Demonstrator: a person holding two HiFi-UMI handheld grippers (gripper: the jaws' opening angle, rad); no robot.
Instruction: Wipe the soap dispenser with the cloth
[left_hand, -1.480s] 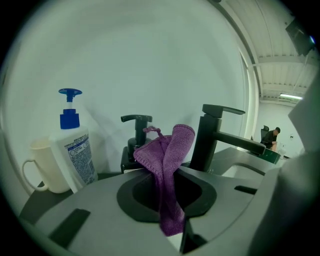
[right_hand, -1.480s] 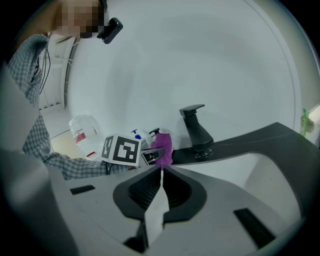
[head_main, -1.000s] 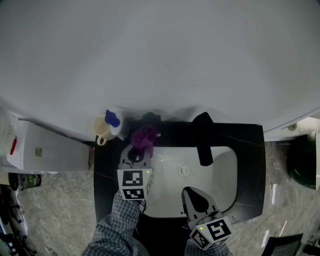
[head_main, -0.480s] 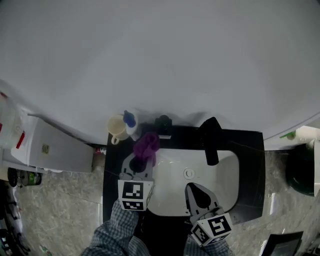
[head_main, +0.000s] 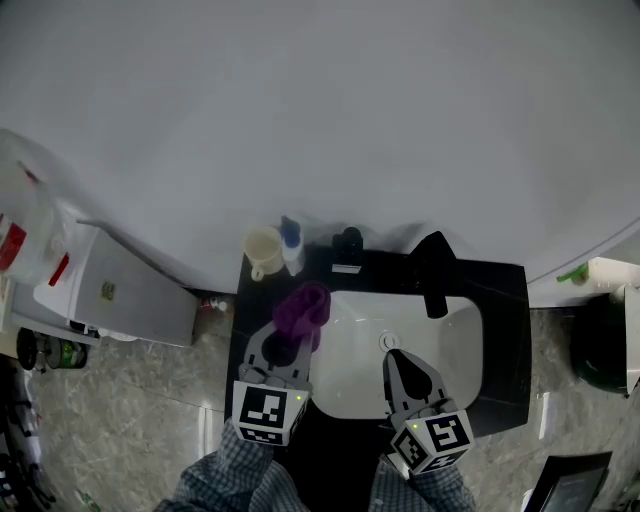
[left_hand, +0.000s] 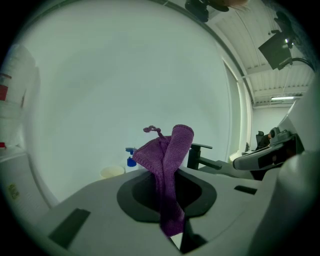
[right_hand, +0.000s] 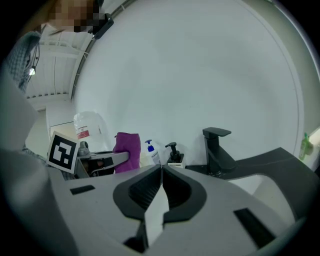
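left claw (head_main: 287, 340) clamped on the purple cloth (head_main: 302, 308), right claw (head_main: 400, 358) pressed together and empty, soap dispenser (head_main: 348, 243) well apart behind the sink (head_main: 460, 350)

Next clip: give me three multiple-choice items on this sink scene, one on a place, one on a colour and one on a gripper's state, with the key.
1. Where does the soap dispenser stand?
A. inside the cup
B. at the back of the counter, between the blue-pump bottle and the faucet
C. on the floor

2. What colour is the cloth?
A. yellow
B. white
C. purple

3. How is the right gripper?
A. shut, with nothing in it
B. wide open
C. shut on the cloth

Key:
1 B, the head view shows it there.
2 C, it shows purple, pinched in the left gripper.
3 A, the right gripper view shows the jaws together with nothing between them.
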